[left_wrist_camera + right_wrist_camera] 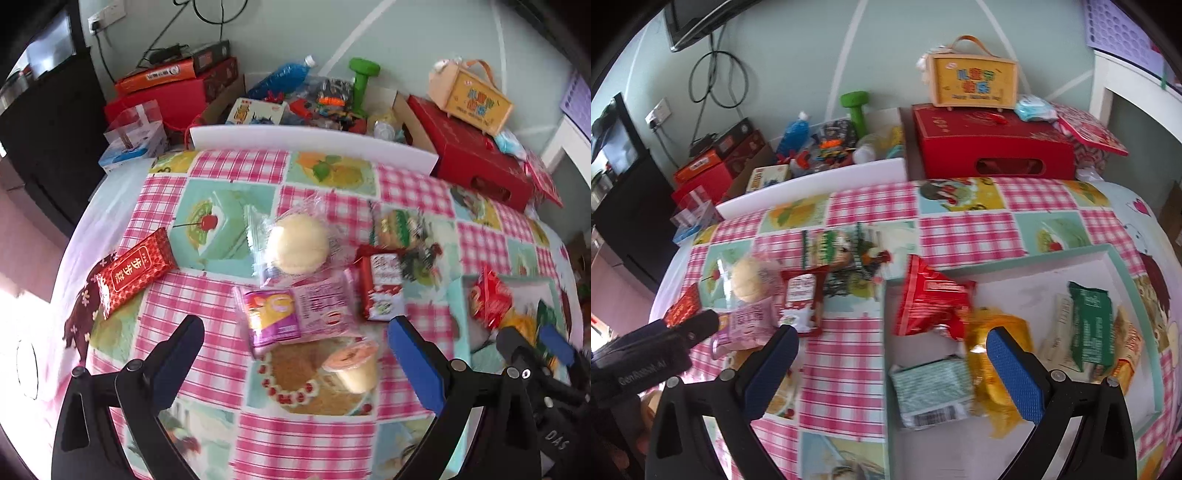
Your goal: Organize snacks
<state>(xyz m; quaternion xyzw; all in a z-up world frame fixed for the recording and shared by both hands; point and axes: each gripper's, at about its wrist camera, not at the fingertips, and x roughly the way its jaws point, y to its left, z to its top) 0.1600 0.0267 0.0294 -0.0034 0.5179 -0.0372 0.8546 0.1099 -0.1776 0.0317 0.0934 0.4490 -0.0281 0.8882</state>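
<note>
Although motion blur smears much of both views, the print on most wrappers cannot be read, and the green-and-white packet [400,225] at the far side of the pile is only a streaked shape. The right gripper [532,345] shows just at the edge of the left wrist view, partly cut off.

The left gripper [295,332] stands wide open, holding nothing, above the checked tablecloth [258,435]. Between its blue pads lie a purple snack packet [291,314] and a small pudding cup [352,365] tipped on its side. Beyond them sit a round pale bun in clear wrap [297,249], a red-and-white bar [382,286], and, well to the left, a red packet with gold characters [135,271].

The right gripper [892,343] is also spread wide and empty, over a shallow mint-rimmed tray [1123,266]. Inside the tray lie a red bag [931,302], a yellow packet [993,365], a pale green checked packet [932,387] and a dark green packet [1089,325].

Behind the table stand red boxes [993,144], a green dumbbell [855,110] and a yellow gift case [975,79].
</note>
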